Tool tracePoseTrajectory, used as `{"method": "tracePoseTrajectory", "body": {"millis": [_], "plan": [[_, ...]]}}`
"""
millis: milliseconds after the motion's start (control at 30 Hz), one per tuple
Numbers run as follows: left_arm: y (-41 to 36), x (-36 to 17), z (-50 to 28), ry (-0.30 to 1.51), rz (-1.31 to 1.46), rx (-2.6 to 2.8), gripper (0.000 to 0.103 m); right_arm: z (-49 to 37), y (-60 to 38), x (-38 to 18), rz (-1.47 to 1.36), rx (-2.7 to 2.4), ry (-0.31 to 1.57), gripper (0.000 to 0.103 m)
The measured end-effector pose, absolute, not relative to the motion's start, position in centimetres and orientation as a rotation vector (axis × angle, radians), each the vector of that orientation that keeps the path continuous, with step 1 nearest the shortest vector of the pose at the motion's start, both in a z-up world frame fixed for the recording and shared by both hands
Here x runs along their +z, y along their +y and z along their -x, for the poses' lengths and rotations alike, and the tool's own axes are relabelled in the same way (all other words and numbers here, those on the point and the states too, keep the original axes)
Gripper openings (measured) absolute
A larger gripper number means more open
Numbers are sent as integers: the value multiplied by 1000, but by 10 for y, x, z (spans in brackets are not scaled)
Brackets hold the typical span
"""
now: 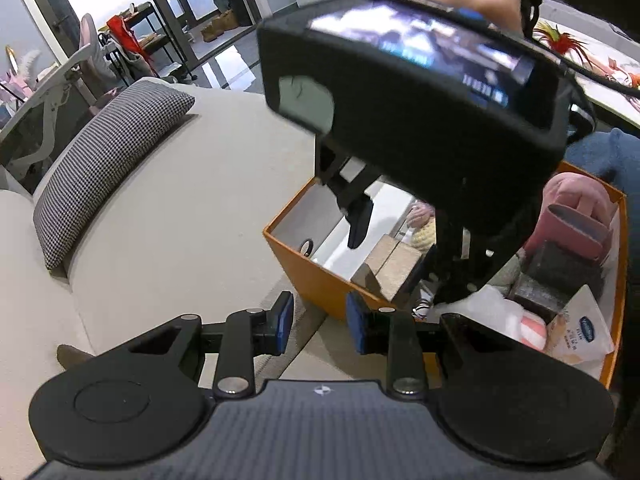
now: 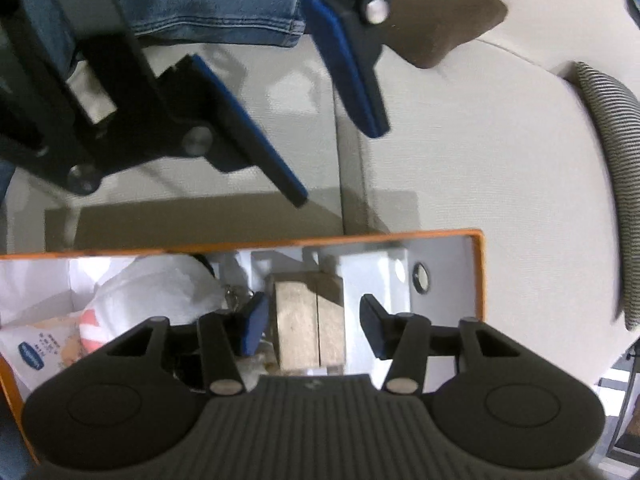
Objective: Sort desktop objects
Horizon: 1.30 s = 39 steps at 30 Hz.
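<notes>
Beige sofa (image 1: 168, 208): one orange box (image 1: 304, 268) (two wooden blocks (image 2: 310, 320))

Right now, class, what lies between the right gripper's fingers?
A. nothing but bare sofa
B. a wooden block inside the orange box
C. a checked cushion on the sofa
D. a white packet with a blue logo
B: in the right wrist view the wooden block sits inside the orange box, between the blue pads of the right gripper, which stand clear of its sides.
</notes>
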<state>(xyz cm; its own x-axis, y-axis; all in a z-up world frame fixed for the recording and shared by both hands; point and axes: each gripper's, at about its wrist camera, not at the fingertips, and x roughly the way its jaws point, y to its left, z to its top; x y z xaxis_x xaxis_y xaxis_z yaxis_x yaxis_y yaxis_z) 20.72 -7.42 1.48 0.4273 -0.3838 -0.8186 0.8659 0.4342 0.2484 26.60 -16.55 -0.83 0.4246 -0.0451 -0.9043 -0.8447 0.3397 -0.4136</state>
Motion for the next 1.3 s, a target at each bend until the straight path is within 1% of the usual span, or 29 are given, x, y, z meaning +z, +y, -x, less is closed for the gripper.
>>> {"method": "tracePoseTrajectory", "body": {"millis": [233, 300, 400, 433, 500, 533, 633, 767, 800, 900, 1067, 1200, 1300], "plan": [[-84, 34, -173, 711, -791, -878, 34, -242, -184, 27, 1075, 597, 981, 53], [-87, 40, -162, 698, -798, -872, 34, -229, -181, 27, 1057, 578, 975, 53], [-90, 48, -146, 678, -798, -868, 34, -201, -183, 42, 1035, 552, 946, 53], [-92, 51, -141, 673, -797, -865, 34, -190, -180, 36, 1022, 544, 937, 53], [-93, 56, -130, 661, -791, -857, 34, -174, -179, 50, 987, 529, 919, 53], [-93, 59, -125, 654, -785, -853, 34, -165, -176, 41, 972, 519, 908, 53], [-92, 64, -110, 642, -752, -837, 34, -141, -174, 47, 935, 476, 868, 53], [-91, 67, -94, 642, -712, -796, 35, -116, -172, 38, 871, 398, 809, 53], [-90, 67, -90, 643, -696, -784, 37, -111, -173, 34, 843, 380, 799, 53], [-87, 67, -79, 646, -641, -739, 55, -94, -173, 30, 766, 322, 763, 53], [-79, 65, -62, 625, -549, -666, 57, -63, -173, 14, 670, 218, 676, 60], [-69, 63, -47, 619, -439, -607, 64, -45, -180, -2, 533, 128, 630, 63], [-67, 59, -35, 601, -384, -558, 65, -35, -188, -9, 374, 30, 634, 63]]}}
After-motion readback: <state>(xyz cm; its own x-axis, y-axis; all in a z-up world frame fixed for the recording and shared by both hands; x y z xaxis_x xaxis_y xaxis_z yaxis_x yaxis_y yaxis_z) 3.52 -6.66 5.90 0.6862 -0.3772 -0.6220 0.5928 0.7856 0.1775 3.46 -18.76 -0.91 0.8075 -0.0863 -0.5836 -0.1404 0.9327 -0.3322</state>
